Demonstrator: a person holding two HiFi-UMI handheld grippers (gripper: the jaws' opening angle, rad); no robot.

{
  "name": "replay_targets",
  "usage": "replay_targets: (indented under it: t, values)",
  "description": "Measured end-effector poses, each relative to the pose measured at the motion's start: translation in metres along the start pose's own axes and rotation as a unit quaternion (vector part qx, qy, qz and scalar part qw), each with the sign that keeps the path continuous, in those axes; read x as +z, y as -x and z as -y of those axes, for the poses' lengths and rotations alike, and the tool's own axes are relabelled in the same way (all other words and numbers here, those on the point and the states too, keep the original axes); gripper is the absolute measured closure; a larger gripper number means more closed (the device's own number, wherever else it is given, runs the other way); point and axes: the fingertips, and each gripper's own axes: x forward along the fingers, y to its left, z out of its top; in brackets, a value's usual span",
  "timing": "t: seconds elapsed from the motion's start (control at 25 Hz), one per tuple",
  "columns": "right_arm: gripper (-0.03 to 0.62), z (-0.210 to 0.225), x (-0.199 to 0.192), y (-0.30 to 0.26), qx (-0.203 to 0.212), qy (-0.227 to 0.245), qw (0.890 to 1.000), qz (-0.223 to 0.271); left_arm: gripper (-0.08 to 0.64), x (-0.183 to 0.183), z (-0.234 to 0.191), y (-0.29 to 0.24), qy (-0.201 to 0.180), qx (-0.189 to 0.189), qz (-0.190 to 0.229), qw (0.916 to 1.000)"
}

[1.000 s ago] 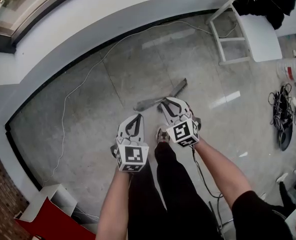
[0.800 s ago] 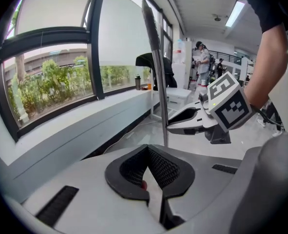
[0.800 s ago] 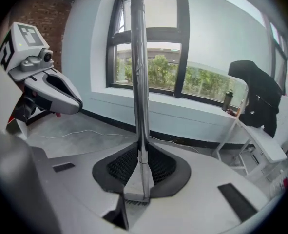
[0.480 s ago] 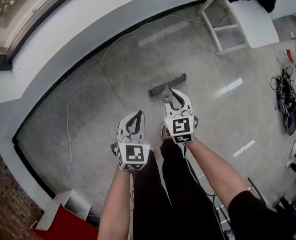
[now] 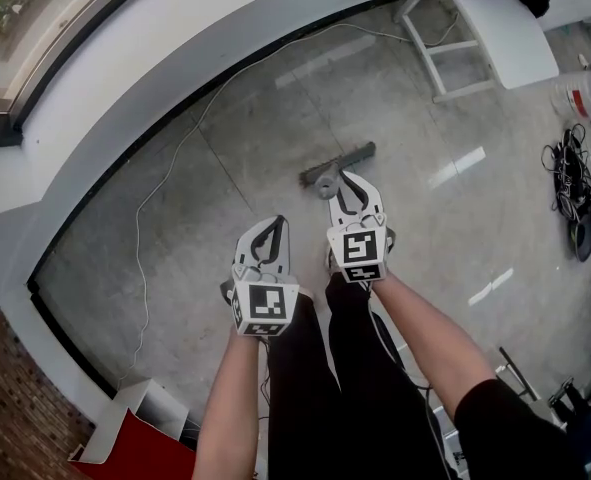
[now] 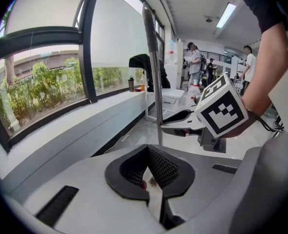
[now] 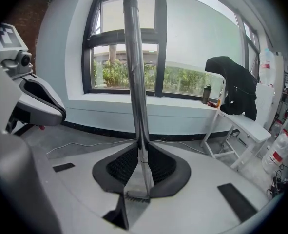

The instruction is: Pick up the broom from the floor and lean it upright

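The broom stands nearly upright on the grey floor. From the head view I look down its metal handle (image 5: 326,185) onto its dark head (image 5: 347,158). My right gripper (image 5: 343,180) is shut on the handle (image 7: 136,82), which runs up between its pads; the bristles (image 7: 138,195) show below through the gap. My left gripper (image 5: 275,225) hangs to the left of the handle, jaws shut with nothing in them. In the left gripper view the handle (image 6: 153,72) rises just ahead, with the right gripper (image 6: 165,126) clamped on it.
A curved white wall (image 5: 175,58) with a dark skirting and windows lies ahead. A white cable (image 5: 165,178) trails over the floor. A white chair (image 5: 475,38) with a dark garment stands far right, near a plastic bottle (image 5: 585,93) and tangled cables (image 5: 575,203). A red box (image 5: 125,448) sits near left.
The broom has swung from a slant to nearly upright, and the right gripper rolled with it. The left gripper has stayed where it was.
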Motion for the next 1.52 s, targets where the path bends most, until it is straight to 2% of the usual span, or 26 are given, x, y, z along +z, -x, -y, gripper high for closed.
replay_targets:
  t: [0.32, 0.48, 0.8, 1.52]
  values:
    - [0.531, -0.014, -0.010, 0.006, -0.010, 0.030, 0.999, -0.008, 0.554, -0.012, 0.000, 0.003, -0.004, -0.013, -0.006, 0.9999]
    - [0.531, -0.020, -0.023, 0.012, -0.012, 0.028, 0.999, -0.018, 0.554, -0.018, 0.000, 0.007, -0.006, -0.017, -0.010, 0.9998]
    - [0.531, -0.019, -0.017, 0.009, -0.018, 0.046, 0.999, -0.015, 0.554, -0.028, -0.001, 0.010, 0.001, -0.016, -0.013, 0.9998]
    - [0.521, -0.017, -0.017, 0.016, -0.025, 0.084, 0.996, -0.021, 0.554, -0.025, 0.011, 0.014, -0.006, -0.019, -0.008, 0.9998]
